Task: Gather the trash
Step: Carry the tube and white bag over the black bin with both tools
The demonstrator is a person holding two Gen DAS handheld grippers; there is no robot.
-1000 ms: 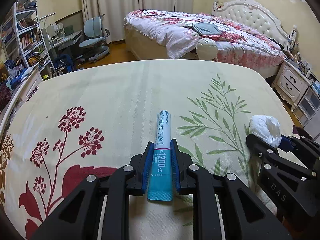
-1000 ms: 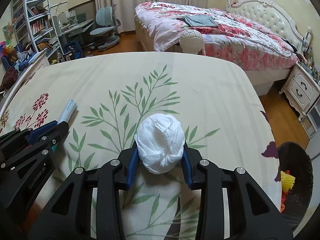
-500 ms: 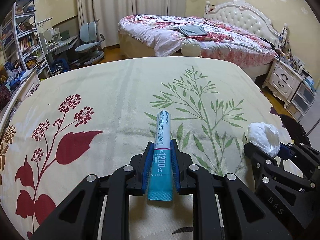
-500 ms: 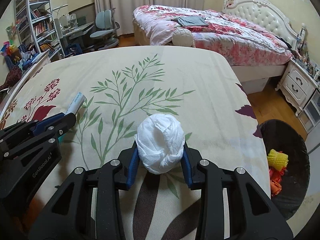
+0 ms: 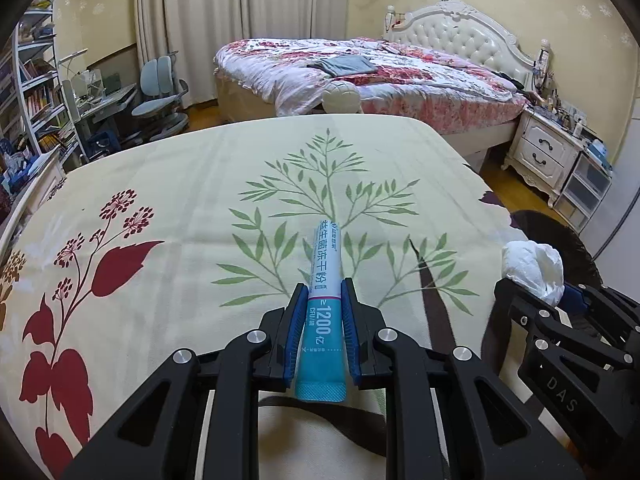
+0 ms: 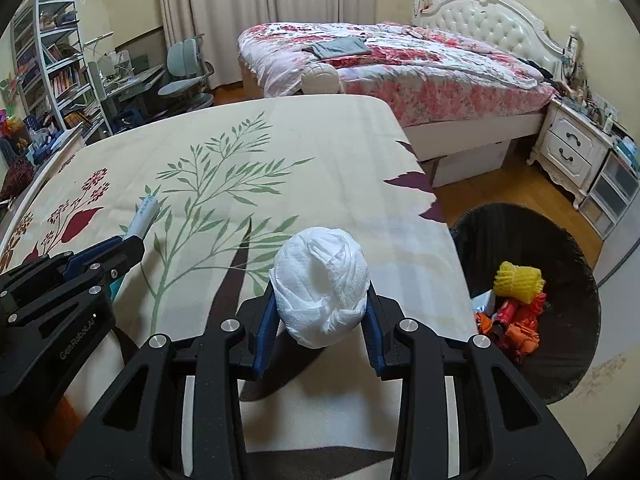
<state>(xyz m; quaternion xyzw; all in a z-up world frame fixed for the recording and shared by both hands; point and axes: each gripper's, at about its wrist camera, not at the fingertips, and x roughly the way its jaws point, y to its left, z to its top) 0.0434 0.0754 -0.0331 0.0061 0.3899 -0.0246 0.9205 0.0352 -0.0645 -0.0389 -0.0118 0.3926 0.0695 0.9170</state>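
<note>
My left gripper (image 5: pixel 323 300) is shut on a blue and white stick packet (image 5: pixel 325 280), held above the floral bed cover (image 5: pixel 180 184). My right gripper (image 6: pixel 320 300) is shut on a white crumpled tissue ball (image 6: pixel 320 280), held over the cover near its right edge. The tissue ball also shows in the left wrist view (image 5: pixel 532 266), and the packet in the right wrist view (image 6: pixel 145 216). A black trash bin (image 6: pixel 560 240) stands on the floor to the right, with yellow, orange and red trash inside.
A second bed with a pink floral quilt (image 6: pixel 400 56) stands behind. A white nightstand (image 6: pixel 572 152) is at the right wall. A desk, chair (image 6: pixel 188 68) and bookshelf (image 6: pixel 52 68) are at the back left. Wooden floor lies between the beds.
Both grippers have moved right across the bed cover with their loads. The trash bin has come further into the right wrist view.
</note>
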